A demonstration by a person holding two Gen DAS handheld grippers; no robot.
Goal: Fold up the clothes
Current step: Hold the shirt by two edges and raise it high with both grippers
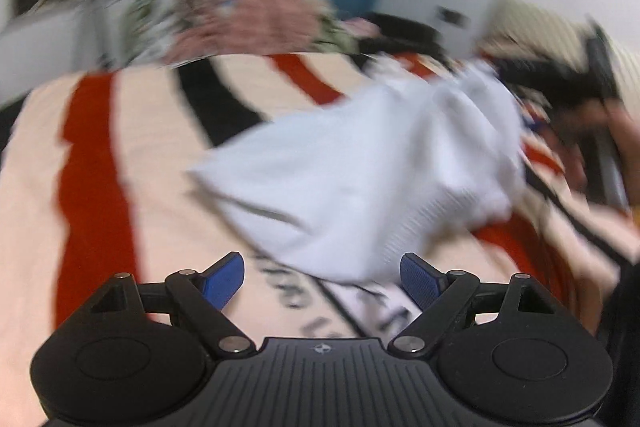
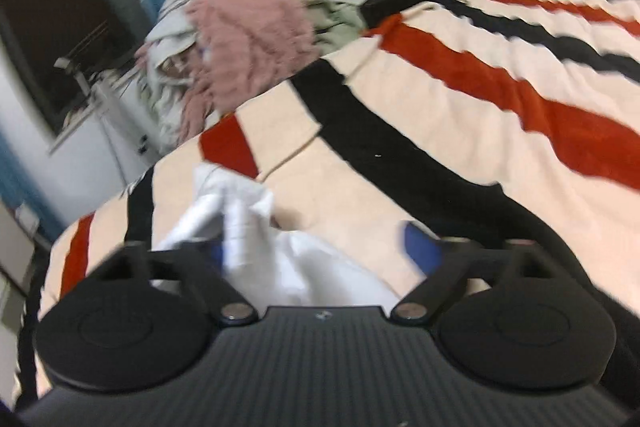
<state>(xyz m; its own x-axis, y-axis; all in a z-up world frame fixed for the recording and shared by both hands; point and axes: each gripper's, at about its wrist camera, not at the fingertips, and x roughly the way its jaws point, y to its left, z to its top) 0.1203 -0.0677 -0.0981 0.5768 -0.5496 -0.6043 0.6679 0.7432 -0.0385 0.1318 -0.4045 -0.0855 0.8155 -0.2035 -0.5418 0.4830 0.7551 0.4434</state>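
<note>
White garment (image 1: 360,171) on striped blanket (image 1: 132,163), grippers apart

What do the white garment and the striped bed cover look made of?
White garment: thin, soft woven or knit cloth, matte; it drapes and creases, with faint ribbing, though blur limits certainty. Striped bed cover: thicker, plush, fleece-like fabric, matte; stripe edges look fuzzy, which motion blur may partly cause.

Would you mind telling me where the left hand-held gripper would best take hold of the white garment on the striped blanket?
Probably at the near lower edge of the white garment, which lies just ahead of the open left hand-held gripper. That edge looks thin and flat on the striped blanket, so a low approach straight forward should pinch it. The far end is bunched near the right hand-held gripper. Motion blur hides finer detail.
</note>
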